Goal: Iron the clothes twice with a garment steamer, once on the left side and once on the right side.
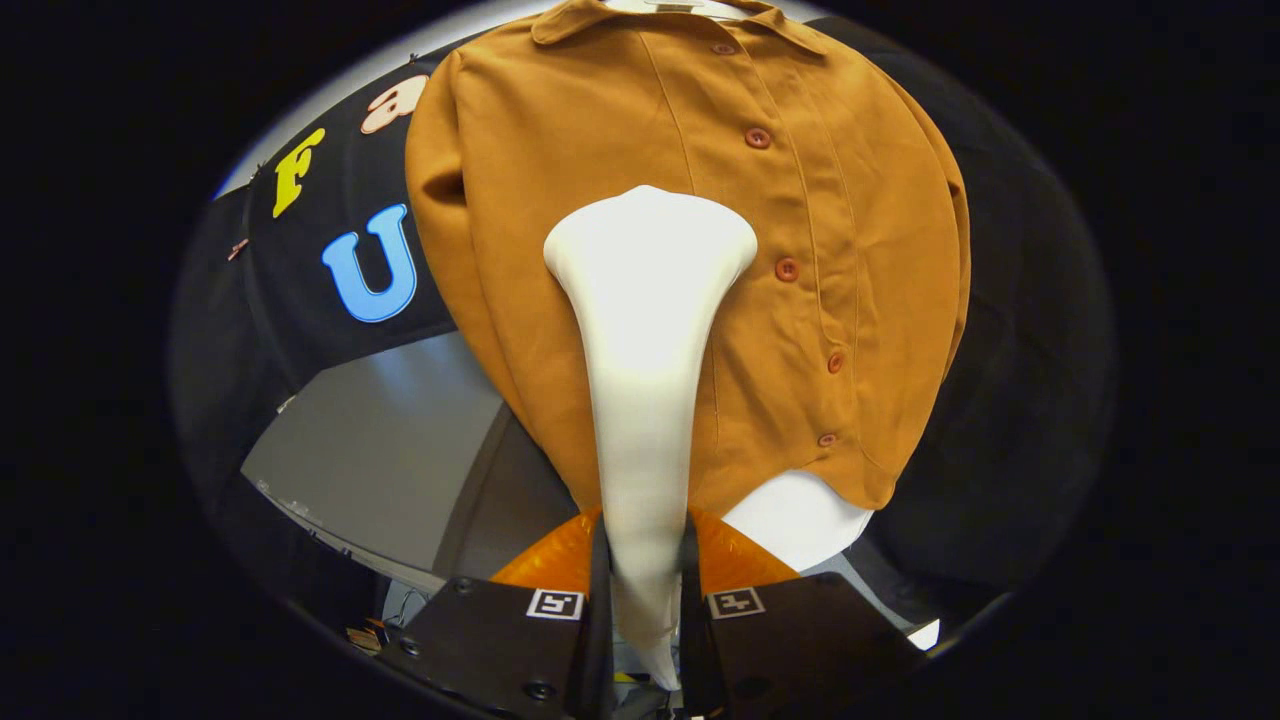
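Note:
A brown button-up shirt hangs on a hanger straight ahead, its button row running down to the right of the middle. My gripper is shut on the white garment steamer, with both fingers pressing on its narrow handle. The steamer's wide head rests against or just before the shirt's front panel, left of the buttons, about mid-height. I cannot tell whether the head touches the cloth.
A white rounded form shows under the shirt's lower hem. To the left, beyond the shirt's sleeve, there is a grey panel. The booth's black cloth wall hangs behind the shirt on both sides.

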Tool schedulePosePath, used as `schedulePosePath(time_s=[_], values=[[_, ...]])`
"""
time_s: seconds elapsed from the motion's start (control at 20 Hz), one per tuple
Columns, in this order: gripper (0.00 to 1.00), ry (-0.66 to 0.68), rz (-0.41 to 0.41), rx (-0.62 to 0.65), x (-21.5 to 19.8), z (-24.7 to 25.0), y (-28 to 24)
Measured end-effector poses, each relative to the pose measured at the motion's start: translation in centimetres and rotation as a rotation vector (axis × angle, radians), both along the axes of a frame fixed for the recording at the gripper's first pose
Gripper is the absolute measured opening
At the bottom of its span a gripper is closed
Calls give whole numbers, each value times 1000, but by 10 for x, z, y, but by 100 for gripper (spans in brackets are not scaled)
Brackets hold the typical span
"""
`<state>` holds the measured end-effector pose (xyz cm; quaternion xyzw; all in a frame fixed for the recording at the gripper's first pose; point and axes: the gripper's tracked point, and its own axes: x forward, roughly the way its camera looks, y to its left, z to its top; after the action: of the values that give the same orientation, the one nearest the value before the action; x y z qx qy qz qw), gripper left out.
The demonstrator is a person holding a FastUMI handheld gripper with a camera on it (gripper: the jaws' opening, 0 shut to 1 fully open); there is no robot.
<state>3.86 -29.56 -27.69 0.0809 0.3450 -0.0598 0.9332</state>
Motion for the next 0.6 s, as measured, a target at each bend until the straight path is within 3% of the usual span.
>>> schedulePosePath(time_s=[0.35, 0.6], values=[[30, 73, -11, 39, -21, -30, 2], [30, 0, -63, 5, -27, 4, -13]])
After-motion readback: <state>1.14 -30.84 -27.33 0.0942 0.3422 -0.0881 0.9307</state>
